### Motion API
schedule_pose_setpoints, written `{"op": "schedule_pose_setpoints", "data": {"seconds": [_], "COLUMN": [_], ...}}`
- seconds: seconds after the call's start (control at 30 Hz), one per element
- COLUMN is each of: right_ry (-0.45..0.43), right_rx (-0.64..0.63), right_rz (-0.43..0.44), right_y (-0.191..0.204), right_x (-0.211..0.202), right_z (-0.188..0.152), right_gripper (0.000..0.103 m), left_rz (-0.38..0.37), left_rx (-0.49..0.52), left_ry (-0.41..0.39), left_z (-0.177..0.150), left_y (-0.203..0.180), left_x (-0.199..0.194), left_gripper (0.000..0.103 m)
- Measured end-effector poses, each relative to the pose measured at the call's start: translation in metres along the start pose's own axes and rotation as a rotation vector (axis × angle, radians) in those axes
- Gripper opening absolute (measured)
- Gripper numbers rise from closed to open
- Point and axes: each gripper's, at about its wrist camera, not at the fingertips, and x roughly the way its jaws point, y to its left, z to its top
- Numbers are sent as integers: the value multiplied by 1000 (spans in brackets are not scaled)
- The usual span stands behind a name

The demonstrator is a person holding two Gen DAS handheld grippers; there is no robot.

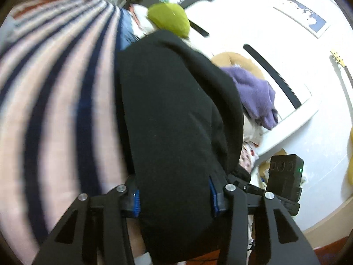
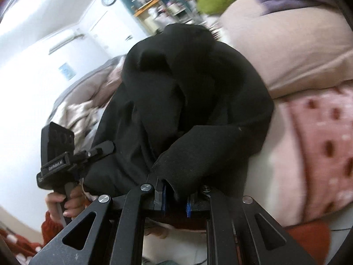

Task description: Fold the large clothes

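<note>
Both grippers, left (image 1: 174, 198) and right (image 2: 175, 201), clamped on black garment (image 1: 176, 114).

The black garment (image 1: 176, 114) bulks up dead ahead of the left tool (image 1: 174, 201), blocking twelve o'clock, with a purple cloth (image 1: 253, 90) heaped at two o'clock, while the striped bedding (image 1: 55, 101) (pink and navy) lies flat and passable from nine to eleven o'clock.

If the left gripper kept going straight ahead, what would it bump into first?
The black garment. It already fills the gap between the left gripper's blue pads and bulges right ahead of it, so it would likely just push deeper into that cloth.
</note>
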Motion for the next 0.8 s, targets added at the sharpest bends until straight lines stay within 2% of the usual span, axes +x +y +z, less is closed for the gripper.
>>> {"op": "schedule_pose_setpoints", "data": {"seconds": [0.1,0.23,0.3,0.33,0.37,0.4,0.43,0.53,0.57,0.67,0.8], "right_ry": [73,147,186,209,220,223,216,160,133,58,140], "right_rx": [-31,-61,-71,-90,-110,-148,-189,-204,-198,-206,-236], "right_rz": [102,177,184,184,175,144,99,20,13,12,82], "right_y": [26,51,53,54,53,53,53,49,48,45,57], "right_x": [32,64,65,61,56,46,34,11,8,3,46], "right_z": [-3,-4,3,7,9,12,15,34,38,68,88], "right_gripper": [7,13,35,41,51,57,57,62,66,75,76], "left_rz": [89,144,161,167,179,193,200,186,182,184,211], "left_rx": [27,-44,-38,-19,3,28,52,94,96,101,115], "left_ry": [1,40,31,21,12,7,4,5,9,37,57], "left_z": [0,-7,-11,-13,-14,-14,-14,-13,-13,-17,-25], "left_y": [13,37,40,39,36,34,30,23,21,19,18], "left_x": [-37,-50,-54,-56,-60,-63,-66,-71,-69,-60,-53], "left_gripper": [44,57,61,65,72,76,83,86,87,87,88]}}
